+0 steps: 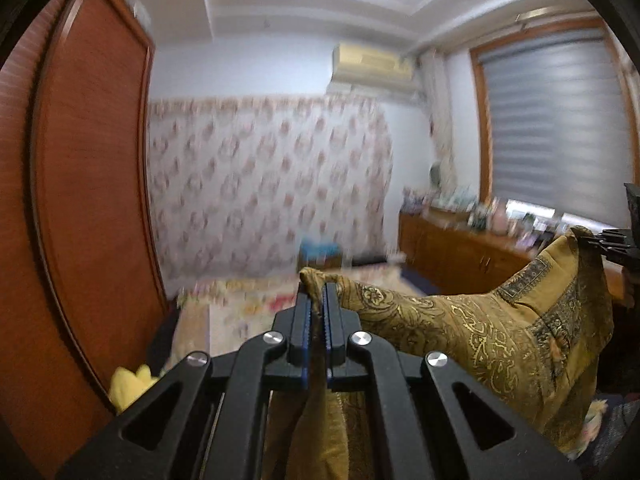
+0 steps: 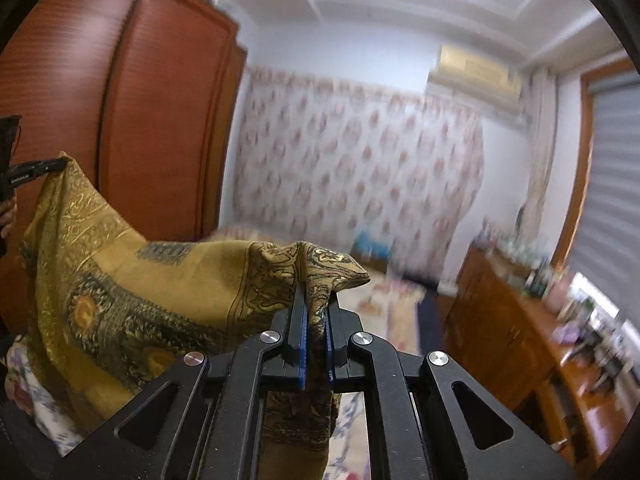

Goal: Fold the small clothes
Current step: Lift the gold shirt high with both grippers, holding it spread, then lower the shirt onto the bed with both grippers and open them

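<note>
Cloth slung between two grippers, clear of the bed below.

The left gripper [image 1: 319,300] clamps one corner of the cloth [image 1: 480,336]; the right gripper [image 2: 316,300] clamps another, off to its right — the cloth sags between them. Wardrobe [image 1: 80,184] to the left, sideboard [image 1: 452,248] right, curtain [image 1: 264,188] behind, bed [image 1: 240,312] beneath.

Floral-patterned bed [image 1: 240,312] below, surface blurred.
</note>
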